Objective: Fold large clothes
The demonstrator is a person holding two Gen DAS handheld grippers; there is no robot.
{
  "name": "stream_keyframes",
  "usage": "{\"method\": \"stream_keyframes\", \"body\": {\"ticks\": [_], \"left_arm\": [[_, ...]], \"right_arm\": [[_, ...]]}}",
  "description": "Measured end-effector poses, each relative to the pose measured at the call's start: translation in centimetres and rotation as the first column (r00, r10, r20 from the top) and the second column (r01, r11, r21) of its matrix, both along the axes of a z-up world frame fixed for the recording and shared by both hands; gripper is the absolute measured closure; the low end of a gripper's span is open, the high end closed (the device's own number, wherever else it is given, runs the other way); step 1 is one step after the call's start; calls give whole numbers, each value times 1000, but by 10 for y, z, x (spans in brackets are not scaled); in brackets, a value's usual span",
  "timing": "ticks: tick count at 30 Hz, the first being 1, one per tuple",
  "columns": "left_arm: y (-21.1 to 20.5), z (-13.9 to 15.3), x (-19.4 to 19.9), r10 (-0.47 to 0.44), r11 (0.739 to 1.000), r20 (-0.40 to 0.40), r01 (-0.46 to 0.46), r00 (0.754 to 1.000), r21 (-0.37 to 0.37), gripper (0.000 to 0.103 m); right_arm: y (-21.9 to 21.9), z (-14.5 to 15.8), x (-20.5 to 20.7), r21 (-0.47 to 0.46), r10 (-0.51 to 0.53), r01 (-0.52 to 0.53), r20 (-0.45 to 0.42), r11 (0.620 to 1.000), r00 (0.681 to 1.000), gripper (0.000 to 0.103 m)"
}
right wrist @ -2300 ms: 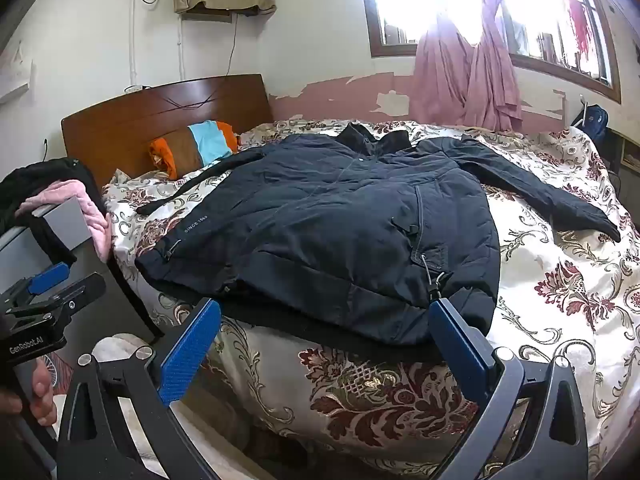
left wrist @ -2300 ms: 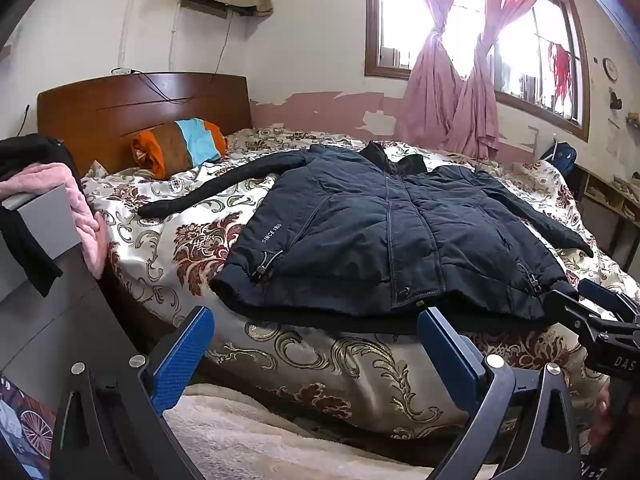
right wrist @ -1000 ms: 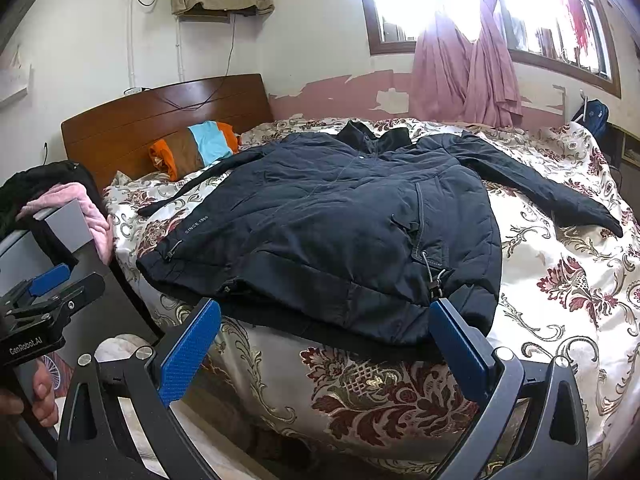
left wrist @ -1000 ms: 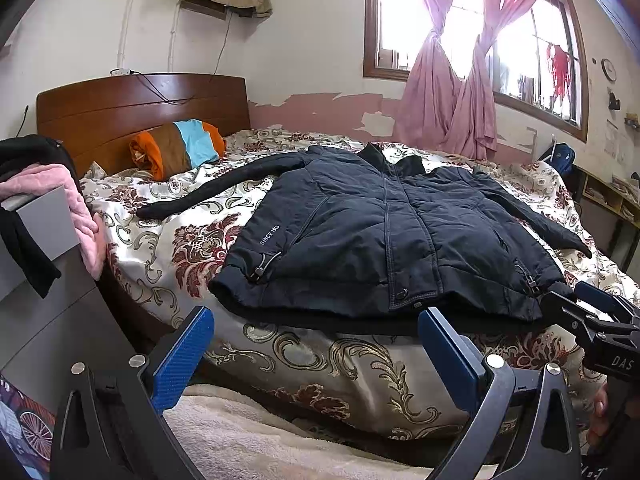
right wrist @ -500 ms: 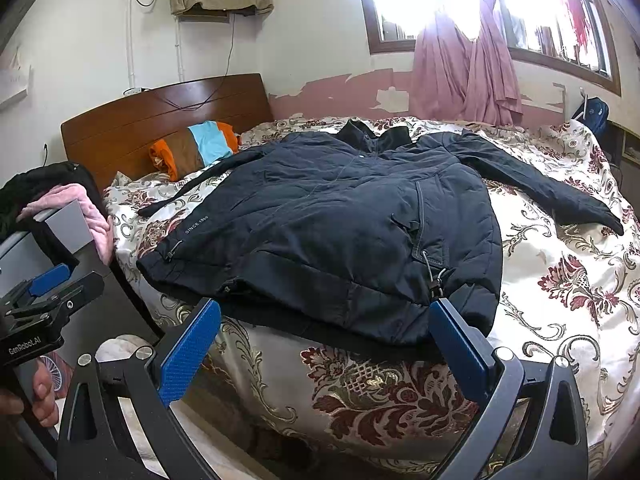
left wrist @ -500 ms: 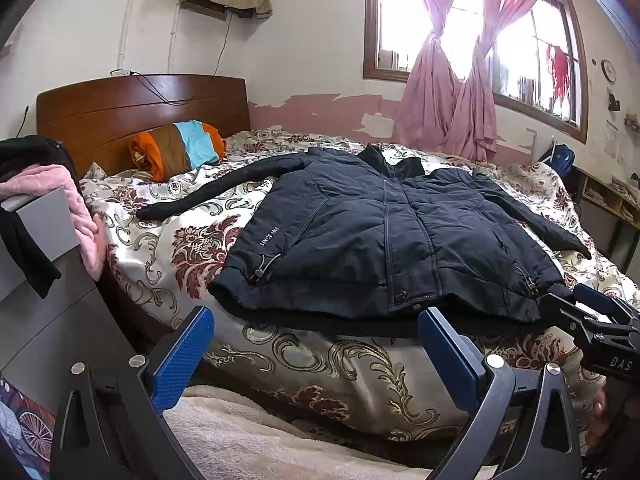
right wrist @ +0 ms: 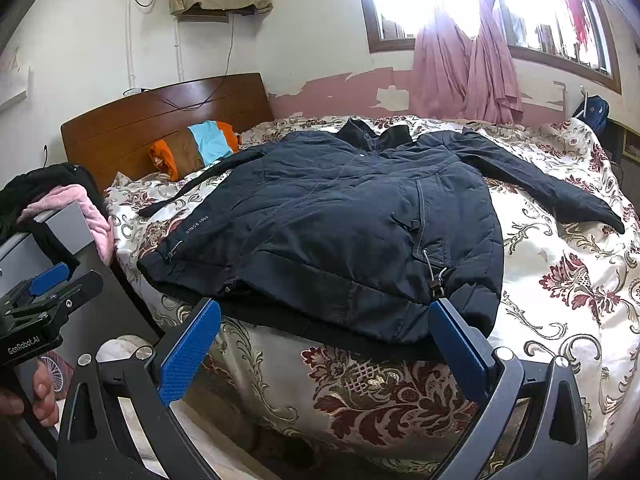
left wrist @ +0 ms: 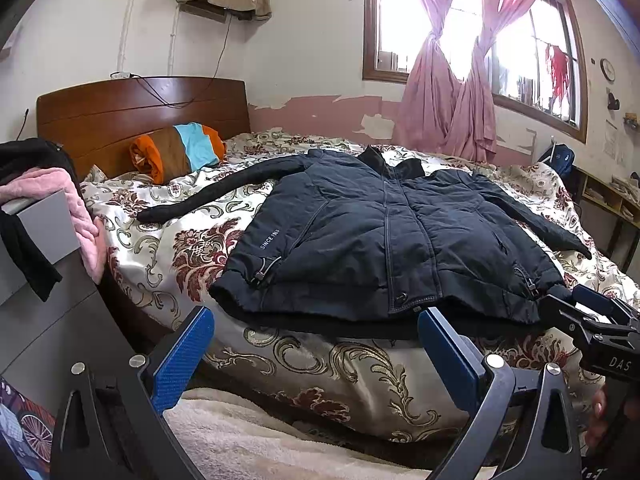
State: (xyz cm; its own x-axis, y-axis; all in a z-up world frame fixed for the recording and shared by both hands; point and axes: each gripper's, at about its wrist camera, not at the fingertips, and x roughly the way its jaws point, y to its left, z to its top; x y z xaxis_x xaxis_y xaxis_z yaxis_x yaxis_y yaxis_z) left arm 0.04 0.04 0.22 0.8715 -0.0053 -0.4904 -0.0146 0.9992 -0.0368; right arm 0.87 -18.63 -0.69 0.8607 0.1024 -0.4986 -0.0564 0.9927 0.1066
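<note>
Little has changed over the past two seconds: one dark jacket [left wrist: 384, 236] still lies flat on the bed [left wrist: 320, 364], front up, both sleeves spread. My left gripper [left wrist: 316, 344] and right gripper [right wrist: 324, 340] hover at its hem, jaws spread, holding nothing. Folding has not begun. One striped pillow [left wrist: 176, 152] sits by the headboard.

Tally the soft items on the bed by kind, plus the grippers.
Jacket: 1
Pillow: 1
Bedspread: 1
Grippers: 2, left gripper and right gripper, both open and empty
Total: 5
</note>
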Motion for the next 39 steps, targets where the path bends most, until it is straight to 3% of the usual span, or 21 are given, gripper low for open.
{"method": "stream_keyframes", "body": {"ticks": [32, 39], "left_arm": [[2, 8, 7, 15, 1000, -18, -15, 1000, 10, 1], [-6, 20, 25, 37, 999, -20, -36, 999, 25, 1]], "right_arm": [[-10, -3, -3, 25, -10, 10, -11, 1000, 1000, 1], [-38, 9, 9, 40, -87, 85, 57, 996, 995, 1]]}}
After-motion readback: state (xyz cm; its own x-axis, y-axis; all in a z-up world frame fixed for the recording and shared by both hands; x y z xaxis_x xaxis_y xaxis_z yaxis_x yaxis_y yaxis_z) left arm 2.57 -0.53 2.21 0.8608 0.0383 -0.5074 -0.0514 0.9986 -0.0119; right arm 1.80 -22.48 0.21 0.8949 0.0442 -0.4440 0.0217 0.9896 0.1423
